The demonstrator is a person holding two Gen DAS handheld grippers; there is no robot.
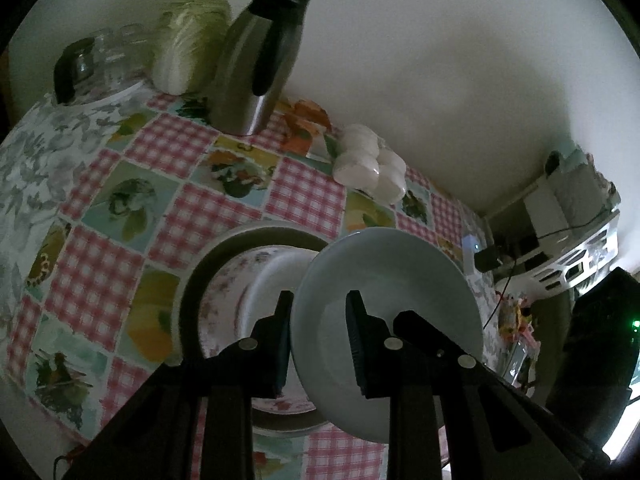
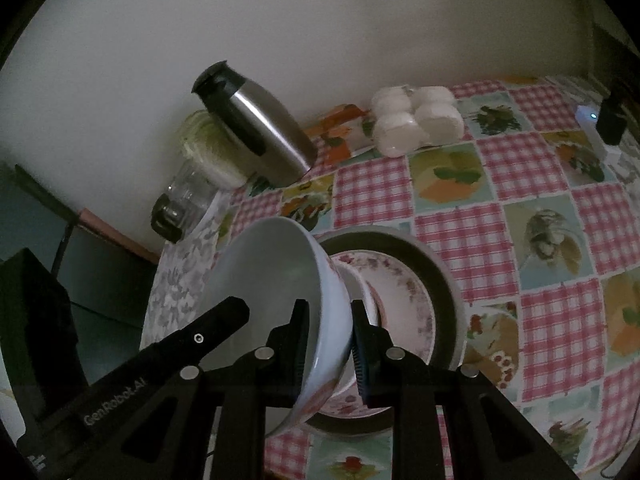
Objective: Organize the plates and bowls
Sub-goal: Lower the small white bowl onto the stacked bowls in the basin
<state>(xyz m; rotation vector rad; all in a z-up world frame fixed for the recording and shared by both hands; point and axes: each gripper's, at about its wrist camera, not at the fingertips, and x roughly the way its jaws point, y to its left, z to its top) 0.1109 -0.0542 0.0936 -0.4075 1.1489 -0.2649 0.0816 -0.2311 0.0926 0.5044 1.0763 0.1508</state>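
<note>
Right wrist: my right gripper (image 2: 330,344) pinches the bowl (image 2: 276,280) rim; plate stack (image 2: 404,292) sits just beyond, rightward.

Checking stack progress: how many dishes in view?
4: white bowl held by both grippers; below it, small bowl in floral plate on dark plate. More may be hidden.

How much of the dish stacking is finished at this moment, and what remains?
Done: a floral-rimmed plate sits nested in the dark grey-rimmed plate, with a white dish at its centre. In hand: both the left gripper and right gripper pinch opposite rims of one pale blue bowl, tilted above the stack. Left: setting the bowl down.
</note>
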